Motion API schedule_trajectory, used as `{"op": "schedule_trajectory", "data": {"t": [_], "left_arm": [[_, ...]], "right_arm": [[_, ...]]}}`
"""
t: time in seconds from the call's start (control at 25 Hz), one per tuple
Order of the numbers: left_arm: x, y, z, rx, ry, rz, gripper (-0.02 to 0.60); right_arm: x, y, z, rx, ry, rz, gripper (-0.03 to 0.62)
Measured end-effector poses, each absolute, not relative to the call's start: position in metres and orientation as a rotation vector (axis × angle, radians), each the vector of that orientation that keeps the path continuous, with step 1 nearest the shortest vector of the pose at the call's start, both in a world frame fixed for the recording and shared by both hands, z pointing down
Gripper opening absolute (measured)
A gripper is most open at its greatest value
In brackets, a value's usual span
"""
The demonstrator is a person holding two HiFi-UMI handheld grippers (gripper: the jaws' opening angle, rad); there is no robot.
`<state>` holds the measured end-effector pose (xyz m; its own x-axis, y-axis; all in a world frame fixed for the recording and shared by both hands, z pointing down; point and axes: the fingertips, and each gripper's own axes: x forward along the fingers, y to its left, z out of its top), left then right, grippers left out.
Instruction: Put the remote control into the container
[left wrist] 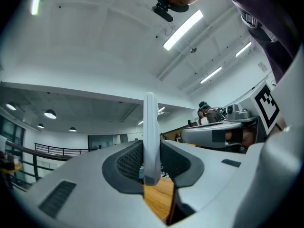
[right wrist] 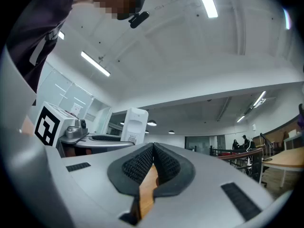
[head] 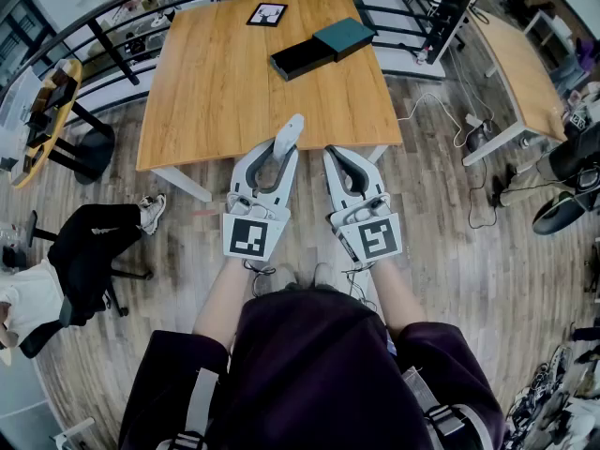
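A white remote control stands on end between the pads of my left gripper, which is shut on it; it shows in the left gripper view as a slim white bar and from the right gripper view. Both grippers hover just off the near edge of the wooden table, pointing upward. My right gripper is shut with nothing in it, its pads meeting. The container, a long black box, lies at the table's far side with a teal lid resting partly on it.
A square marker card lies at the table's far edge. A seated person is on the left. A second table and floor cables are on the right. A black railing runs behind.
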<state>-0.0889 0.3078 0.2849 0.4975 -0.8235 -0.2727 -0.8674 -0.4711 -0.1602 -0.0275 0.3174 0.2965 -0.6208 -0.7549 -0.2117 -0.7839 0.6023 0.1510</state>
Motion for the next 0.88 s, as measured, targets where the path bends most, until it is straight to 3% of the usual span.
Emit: {"op": "schedule_trajectory", "data": {"t": [0.88], "left_arm": [[-0.107, 0.279, 0.297, -2.523, 1.409, 0.223, 0.112]], "right_arm": [[-0.039, 0.288, 0.31, -1.407, 2.664, 0.31, 0.018]]}}
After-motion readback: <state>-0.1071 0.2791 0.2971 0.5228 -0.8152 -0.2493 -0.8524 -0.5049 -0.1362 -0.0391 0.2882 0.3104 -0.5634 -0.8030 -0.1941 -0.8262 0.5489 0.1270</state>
